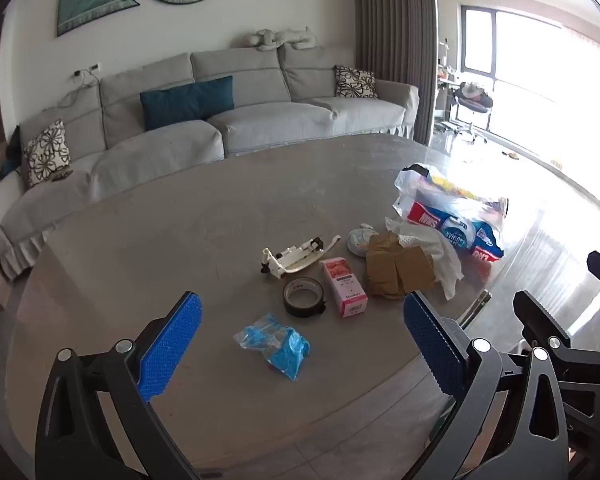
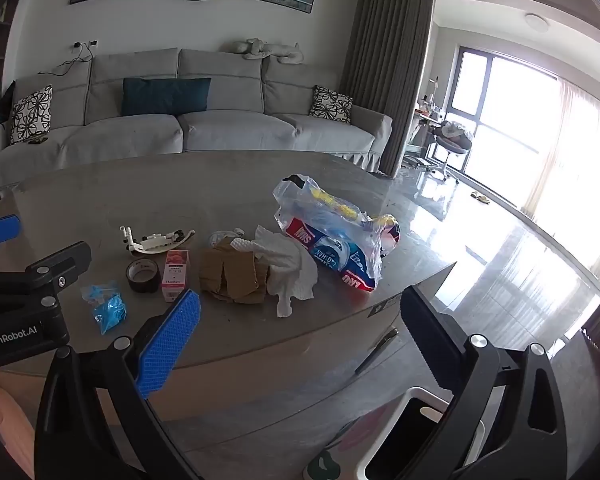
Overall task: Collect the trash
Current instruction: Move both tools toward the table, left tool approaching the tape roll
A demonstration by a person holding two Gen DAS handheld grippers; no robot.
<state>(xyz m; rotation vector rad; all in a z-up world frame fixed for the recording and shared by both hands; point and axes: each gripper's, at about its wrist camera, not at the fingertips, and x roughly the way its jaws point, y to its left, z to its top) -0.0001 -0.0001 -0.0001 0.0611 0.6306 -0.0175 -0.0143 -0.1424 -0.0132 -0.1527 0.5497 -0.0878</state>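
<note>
Risk: blue plastic packet [image 1: 273, 343] thin, flat on table [image 1: 160, 232]; pads may skate over it. Crumpled tissue [image 2: 290, 268] drapes over cardboard [image 2: 234, 276], so grab could drag both. Tape roll [image 1: 303, 297] touching pink box [image 1: 345, 286], easy to knock.

Trash spread 12 to 2 o'clock of left gripper [image 1: 300, 344]. Bin [image 2: 404, 432] at 6 o'clock, below right gripper [image 2: 300, 336].

Both grippers: jaws fully apart, nothing held, nothing touched.

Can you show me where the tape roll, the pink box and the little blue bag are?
tape roll [image 1: 303, 297], left wrist view, on its near rim.
pink box [image 1: 345, 286], left wrist view, on the middle of its top face.
blue bag [image 1: 278, 345], left wrist view, on its blue middle.
</note>
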